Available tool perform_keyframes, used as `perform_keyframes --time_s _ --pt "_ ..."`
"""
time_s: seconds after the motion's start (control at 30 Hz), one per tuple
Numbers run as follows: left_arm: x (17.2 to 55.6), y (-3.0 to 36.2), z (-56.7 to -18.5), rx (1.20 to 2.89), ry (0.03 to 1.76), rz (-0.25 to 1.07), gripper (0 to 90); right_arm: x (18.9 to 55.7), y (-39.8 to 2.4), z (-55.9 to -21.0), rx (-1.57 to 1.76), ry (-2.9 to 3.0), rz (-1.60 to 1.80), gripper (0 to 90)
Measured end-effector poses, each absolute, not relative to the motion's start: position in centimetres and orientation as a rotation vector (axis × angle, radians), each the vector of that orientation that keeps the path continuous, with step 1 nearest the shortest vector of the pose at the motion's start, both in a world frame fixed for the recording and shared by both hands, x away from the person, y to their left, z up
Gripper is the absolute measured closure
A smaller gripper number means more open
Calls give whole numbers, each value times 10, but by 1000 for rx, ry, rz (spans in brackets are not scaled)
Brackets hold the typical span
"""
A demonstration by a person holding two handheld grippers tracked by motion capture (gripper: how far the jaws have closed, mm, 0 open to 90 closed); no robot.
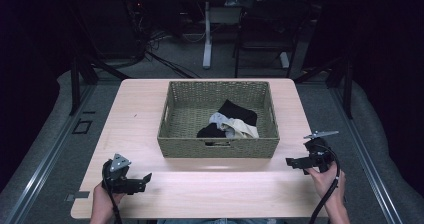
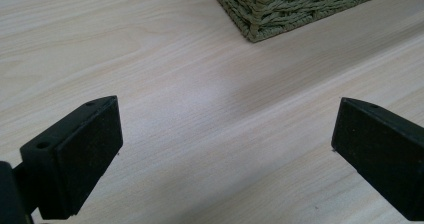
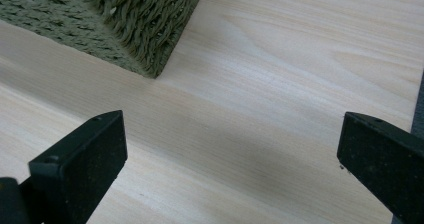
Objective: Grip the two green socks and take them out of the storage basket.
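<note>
The jaws of both grippers stand wide apart with nothing between them, bare wood showing in the gap in each gripper view. In the high view the left gripper [image 1: 145, 178] sits at the lower left of the frame and the right gripper [image 1: 290, 161] at the lower right, both over the front strip of the pale wooden table [image 1: 135, 114].

Farther up, at the centre of the frame, stands the olive-green woven rectangular basket [image 1: 218, 147], apart from both grippers. Inside it, toward its lower right, lies a small heap of soft clothes in black, grey and cream [image 1: 231, 124].

The clothes look light, limp and crumpled, likely to sag and drag their neighbours along. A raised fold at the top of the heap seems the best place to pinch. The basket looks stiff but light, and may slide.
</note>
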State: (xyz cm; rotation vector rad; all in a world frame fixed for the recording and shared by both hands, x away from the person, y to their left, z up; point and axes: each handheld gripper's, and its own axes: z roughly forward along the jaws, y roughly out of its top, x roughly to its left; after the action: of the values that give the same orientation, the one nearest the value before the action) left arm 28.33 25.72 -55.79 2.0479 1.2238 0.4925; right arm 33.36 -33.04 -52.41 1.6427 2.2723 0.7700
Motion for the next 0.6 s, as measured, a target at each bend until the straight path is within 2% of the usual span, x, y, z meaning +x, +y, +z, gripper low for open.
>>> perform_keyframes --time_s 0.6 --pt "283 259 -558 2053 1233 492 0 335 -330 -514 1623 2327 821 0"
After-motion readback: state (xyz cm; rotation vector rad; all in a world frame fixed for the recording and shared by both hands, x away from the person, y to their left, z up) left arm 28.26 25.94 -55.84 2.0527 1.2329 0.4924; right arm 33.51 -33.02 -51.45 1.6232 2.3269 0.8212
